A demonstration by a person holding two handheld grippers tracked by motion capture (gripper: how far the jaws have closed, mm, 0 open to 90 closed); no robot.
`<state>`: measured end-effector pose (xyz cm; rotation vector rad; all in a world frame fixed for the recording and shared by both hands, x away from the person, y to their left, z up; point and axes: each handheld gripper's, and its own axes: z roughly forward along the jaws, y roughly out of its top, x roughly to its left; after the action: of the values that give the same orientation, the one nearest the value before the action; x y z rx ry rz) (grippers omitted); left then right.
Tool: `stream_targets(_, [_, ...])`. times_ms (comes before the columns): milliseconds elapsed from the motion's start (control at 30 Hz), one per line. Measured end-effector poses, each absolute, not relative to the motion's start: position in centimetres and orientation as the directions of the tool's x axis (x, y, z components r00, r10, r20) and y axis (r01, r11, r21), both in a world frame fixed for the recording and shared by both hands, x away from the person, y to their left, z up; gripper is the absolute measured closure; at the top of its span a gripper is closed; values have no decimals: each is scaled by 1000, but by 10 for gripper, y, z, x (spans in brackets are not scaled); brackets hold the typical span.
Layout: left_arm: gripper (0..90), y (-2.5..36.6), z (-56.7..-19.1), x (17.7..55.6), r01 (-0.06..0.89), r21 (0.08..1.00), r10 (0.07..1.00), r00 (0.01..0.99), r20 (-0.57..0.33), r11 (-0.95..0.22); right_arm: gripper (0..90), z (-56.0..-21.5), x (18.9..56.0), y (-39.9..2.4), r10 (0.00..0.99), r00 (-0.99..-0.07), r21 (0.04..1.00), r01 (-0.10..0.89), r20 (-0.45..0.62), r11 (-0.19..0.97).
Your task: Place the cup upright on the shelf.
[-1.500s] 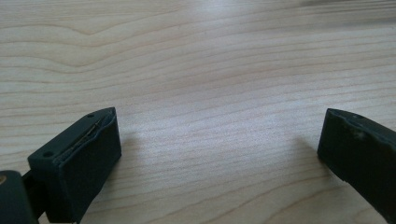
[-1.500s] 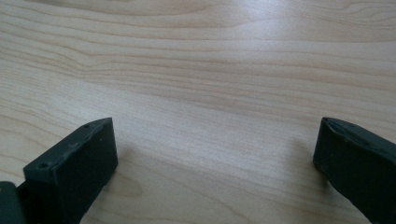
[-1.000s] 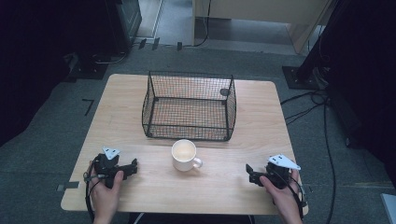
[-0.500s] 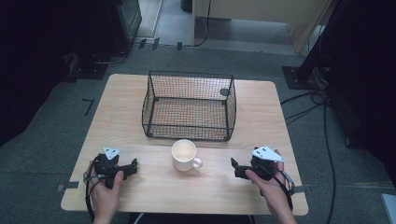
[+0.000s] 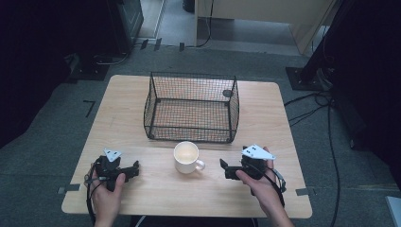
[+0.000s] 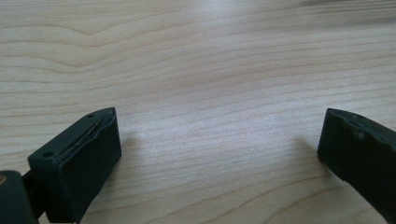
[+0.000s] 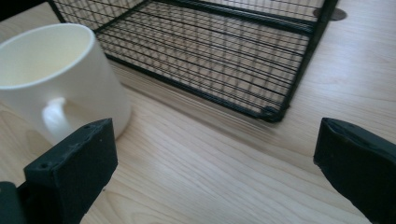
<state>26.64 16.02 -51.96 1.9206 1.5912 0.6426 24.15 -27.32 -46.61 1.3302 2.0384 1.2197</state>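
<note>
We found the white mug (image 5: 187, 157) upright mid-desk (image 5: 142, 189), just before the wire basket (image 5: 191, 106). Both grippers, left (image 5: 135, 168) and right (image 5: 223, 166), stood wide, empty. A skewed approach at the handle risked tipping it.

White mug (image 5: 187, 157): sitting upright before me, handle pointing toward my right, lying just in front of black wire basket (image 5: 191, 107).
</note>
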Motion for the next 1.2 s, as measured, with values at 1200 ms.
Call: stream_targets(1200, [0,160,-520,266,716,684,983,181,12,-140,0,-482,260,-177,728,-669,847,468,153,252])
